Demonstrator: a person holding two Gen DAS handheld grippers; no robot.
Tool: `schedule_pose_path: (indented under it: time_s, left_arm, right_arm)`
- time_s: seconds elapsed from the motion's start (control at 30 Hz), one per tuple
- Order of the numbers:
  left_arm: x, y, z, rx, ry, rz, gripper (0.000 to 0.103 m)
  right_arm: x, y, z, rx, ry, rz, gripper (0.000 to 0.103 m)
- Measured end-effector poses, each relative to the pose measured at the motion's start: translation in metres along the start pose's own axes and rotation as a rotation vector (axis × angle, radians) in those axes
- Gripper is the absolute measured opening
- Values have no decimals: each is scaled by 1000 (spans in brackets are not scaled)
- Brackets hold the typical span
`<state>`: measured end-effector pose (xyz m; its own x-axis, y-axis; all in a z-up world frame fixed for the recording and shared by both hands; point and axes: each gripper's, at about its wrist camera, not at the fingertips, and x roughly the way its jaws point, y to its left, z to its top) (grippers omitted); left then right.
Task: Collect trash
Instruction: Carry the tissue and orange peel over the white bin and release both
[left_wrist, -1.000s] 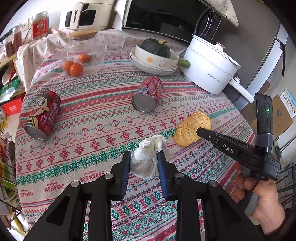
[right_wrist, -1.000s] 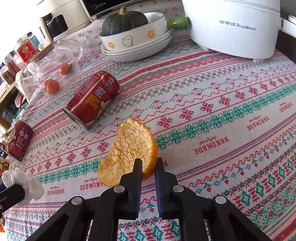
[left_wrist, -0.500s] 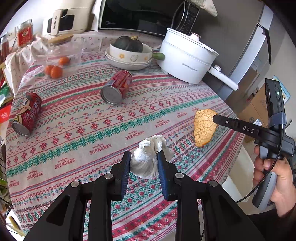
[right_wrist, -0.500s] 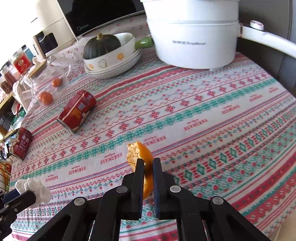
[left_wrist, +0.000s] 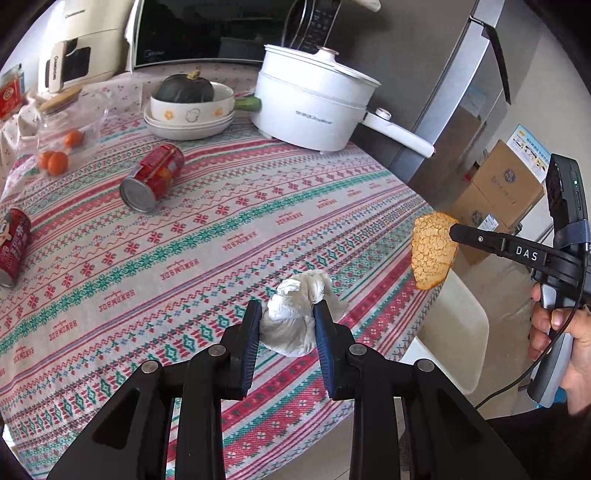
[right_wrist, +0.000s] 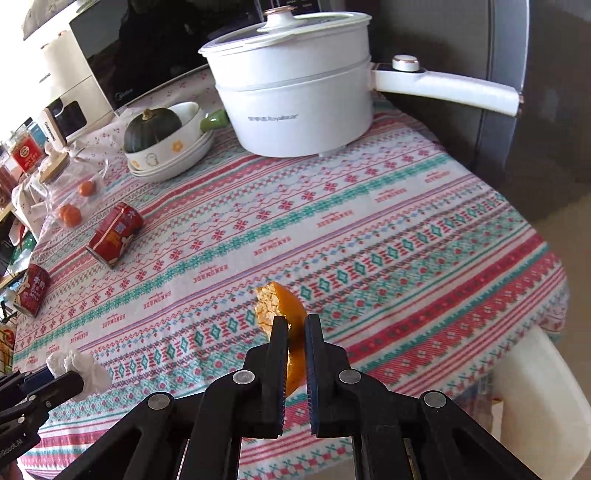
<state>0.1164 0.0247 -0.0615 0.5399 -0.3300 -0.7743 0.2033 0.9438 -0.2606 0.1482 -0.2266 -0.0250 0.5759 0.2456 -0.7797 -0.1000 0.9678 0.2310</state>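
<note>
- White crumpled tissue (left_wrist: 295, 317) sits pinched between the left gripper (left_wrist: 287, 325) jaws, held up over the near part of the desk (left_wrist: 229, 236).
- Orange peel (right_wrist: 282, 325) is clamped in the narrow jaws of the right gripper (right_wrist: 295, 345), above the desk's edge.
- Two red cans lie on their sides — one (left_wrist: 153, 179) mid-desk, one (left_wrist: 13, 247) at the left edge.
- A bowl (left_wrist: 192, 109) on stacked plates holds a dark squash (left_wrist: 184, 88); a clear bag (left_wrist: 66, 144) holds small oranges.
- A lidded white pot (left_wrist: 314, 107) stands behind.
</note>
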Motion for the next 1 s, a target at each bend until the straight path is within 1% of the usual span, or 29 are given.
schedule_pose_path:
  time_s: [0.2,0.4,0.63,0.8,0.83,0.87,0.93,1.0]
  left_arm:
    - [19,-41,-1,57,17,-48,30]
    - [43,-92,-6,134,50,-102,30]
    - [67,-154,-19,259,89,-164,30]
    - [85,-186,-31,324,122,-197,30]
    - [88,-191,-32,336,129,-203,30]
    - [92,-197,-35,348,134,-208,30]
    - [98,-206,-39,371,143,-216,30]
    - [104,-214,-43,391,151,-220,30]
  right_arm:
    - [-27,-40,-17,28,-7,-31,7]
    - [-50,-90,-40,76,3,-73,7]
    - [-58,-144,-72,131,46,-134,7]
    - [-58,-168,-89,151,69,-159,7]
    - [-57,-171,-92,152,74,-156,8]
    - [-57,-174,-95,155,80,-147,12]
    - [-56,-182,-100,177,100,-129,12]
    - [-56,-189,-103,202,120,-130,31]
